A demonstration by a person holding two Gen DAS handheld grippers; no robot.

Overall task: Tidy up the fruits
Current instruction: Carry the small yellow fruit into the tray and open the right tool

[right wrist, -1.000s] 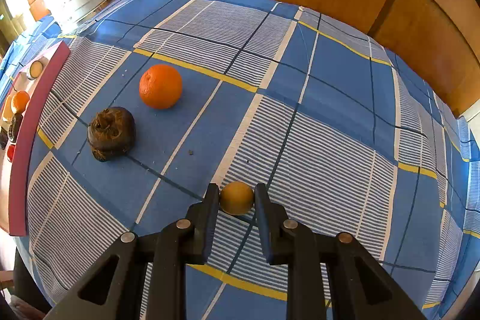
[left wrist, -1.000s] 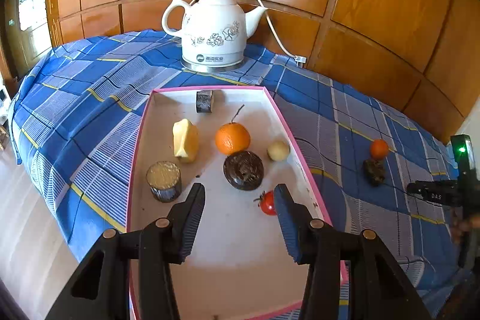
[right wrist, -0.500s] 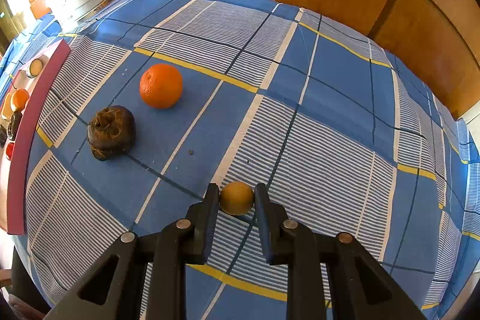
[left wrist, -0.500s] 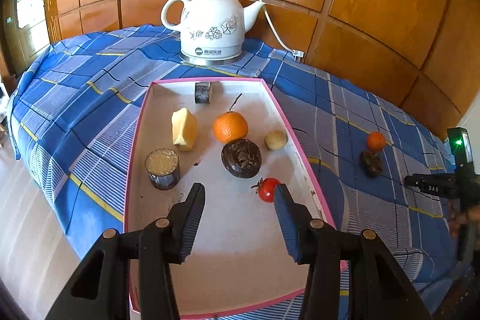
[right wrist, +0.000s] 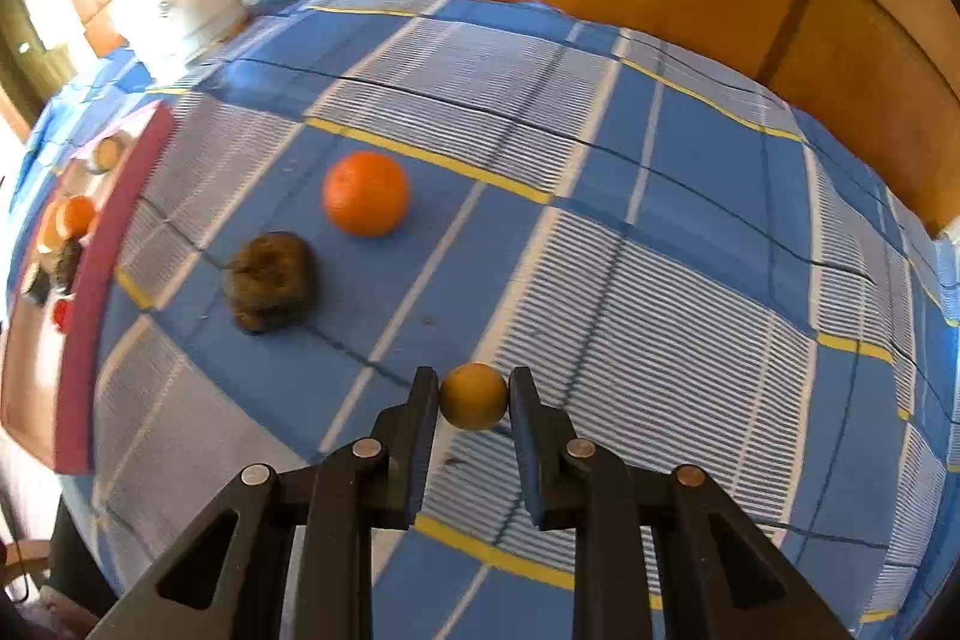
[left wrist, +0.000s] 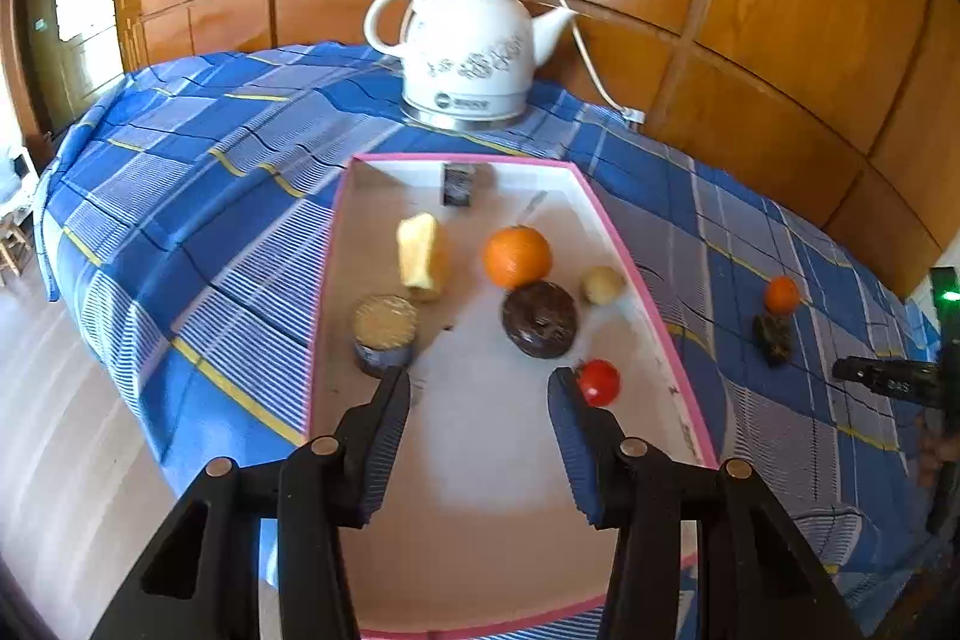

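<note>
Right gripper (right wrist: pixel 474 394) is clamped on a small yellowish fruit (right wrist: pixel 473 396), pinched right at its fingertips above the surface (right wrist: pixel 690 280). Left of the fruit lie a dark fruit (right wrist: pixel 271 280) and an orange (right wrist: pixel 366 193). Left gripper (left wrist: pixel 480 394) hangs over the tray (left wrist: pixel 654 304), jaws apart, nothing between them.

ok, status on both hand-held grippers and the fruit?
Right hand-held gripper shut on small yellow-brown fruit. Left hand-held gripper open, empty, over pink-rimmed tray. Orange and dark fruit loose on cloth, clear of the grip.
</note>
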